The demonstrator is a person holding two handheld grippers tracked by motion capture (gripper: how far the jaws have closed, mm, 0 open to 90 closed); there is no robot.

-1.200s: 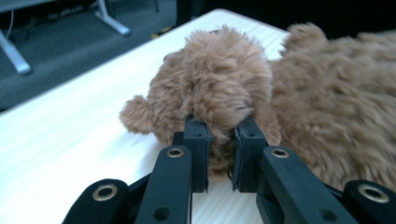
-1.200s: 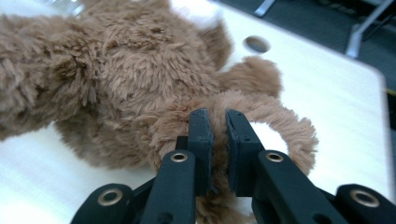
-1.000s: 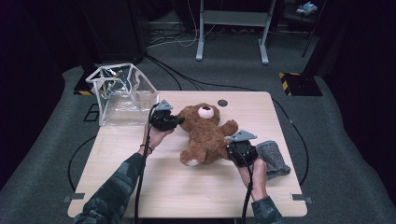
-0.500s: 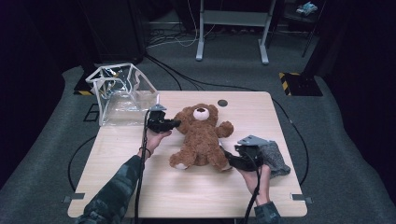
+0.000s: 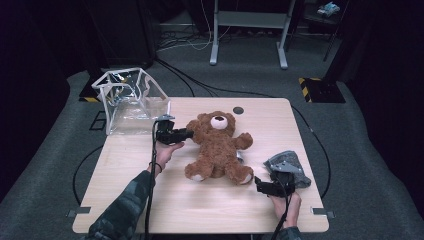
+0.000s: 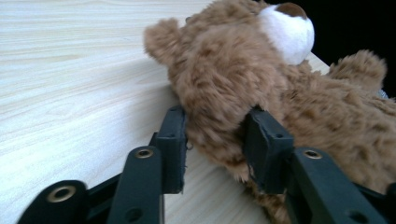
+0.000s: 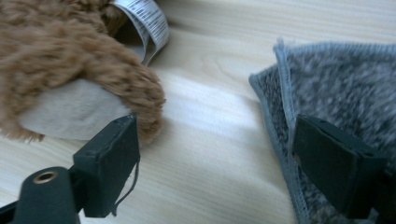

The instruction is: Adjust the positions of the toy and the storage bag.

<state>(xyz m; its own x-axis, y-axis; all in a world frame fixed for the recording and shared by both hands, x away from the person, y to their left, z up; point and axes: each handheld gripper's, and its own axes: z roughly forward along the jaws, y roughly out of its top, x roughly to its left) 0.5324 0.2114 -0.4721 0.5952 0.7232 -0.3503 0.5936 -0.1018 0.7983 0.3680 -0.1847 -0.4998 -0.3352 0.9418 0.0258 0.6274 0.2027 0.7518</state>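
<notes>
Apparently midway: left gripper (image 6: 215, 140) pinches fuzzy brown teddy bear's (image 5: 220, 147) arm; right gripper (image 7: 238, 172) spread, empty, near grey fleecy cloth (image 7: 345, 88), untouched.

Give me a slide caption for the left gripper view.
Left gripper clamps the teddy bear's arm on the wooden table.

High view looking forward and down over the pale wooden table (image 5: 200, 200), both gripper views low and close (near tabletop level), all sharing the brown plush teddy bear (image 5: 217, 145).
</notes>
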